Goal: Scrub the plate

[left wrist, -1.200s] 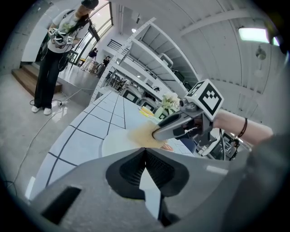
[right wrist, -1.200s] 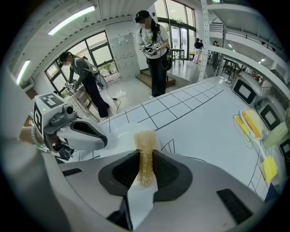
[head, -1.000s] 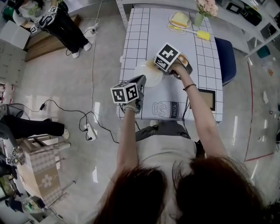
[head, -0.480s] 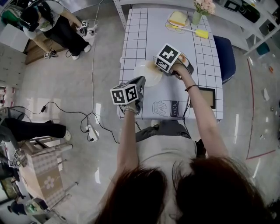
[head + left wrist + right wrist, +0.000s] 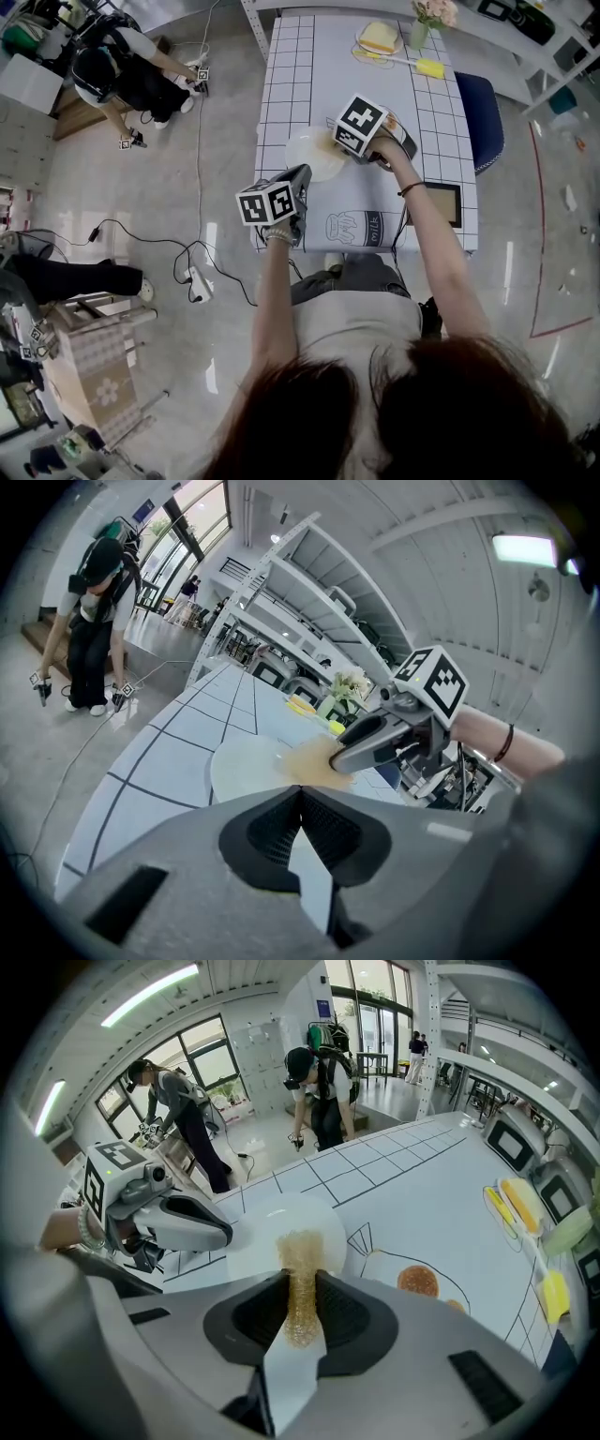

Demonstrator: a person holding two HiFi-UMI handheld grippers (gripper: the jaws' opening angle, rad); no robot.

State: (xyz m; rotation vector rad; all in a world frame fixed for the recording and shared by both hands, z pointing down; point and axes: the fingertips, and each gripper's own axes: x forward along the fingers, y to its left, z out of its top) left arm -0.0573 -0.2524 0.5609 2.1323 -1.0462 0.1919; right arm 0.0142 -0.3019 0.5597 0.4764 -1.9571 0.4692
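Note:
A white plate (image 5: 307, 156) lies near the table's front left. In the right gripper view the plate (image 5: 261, 1227) fills the middle, with a tan sponge (image 5: 302, 1252) pressed on it. My right gripper (image 5: 330, 142) is shut on that sponge and leans in from the right; its jaws (image 5: 300, 1277) pinch the sponge's near end. My left gripper (image 5: 302, 174) reaches from the table's front, its tip at the plate's near rim. Its jaws (image 5: 298, 791) are closed together on that rim. From this side the plate (image 5: 239, 766), sponge (image 5: 307, 759) and right gripper (image 5: 345, 758) show just ahead.
The table (image 5: 300, 75) wears a grid-printed cloth. At its far end stand a plate of bread (image 5: 380, 38), a yellow brush (image 5: 429, 68) and a flower vase (image 5: 420, 34). A dark frame (image 5: 443, 206) lies at the right; a blue chair (image 5: 484, 117) beyond. A person (image 5: 117, 70) bends over; cables (image 5: 192, 272) cross the floor.
Both grippers, the sponge and the plate hold almost the same places. The person at the upper left has shifted and bent down toward the floor.

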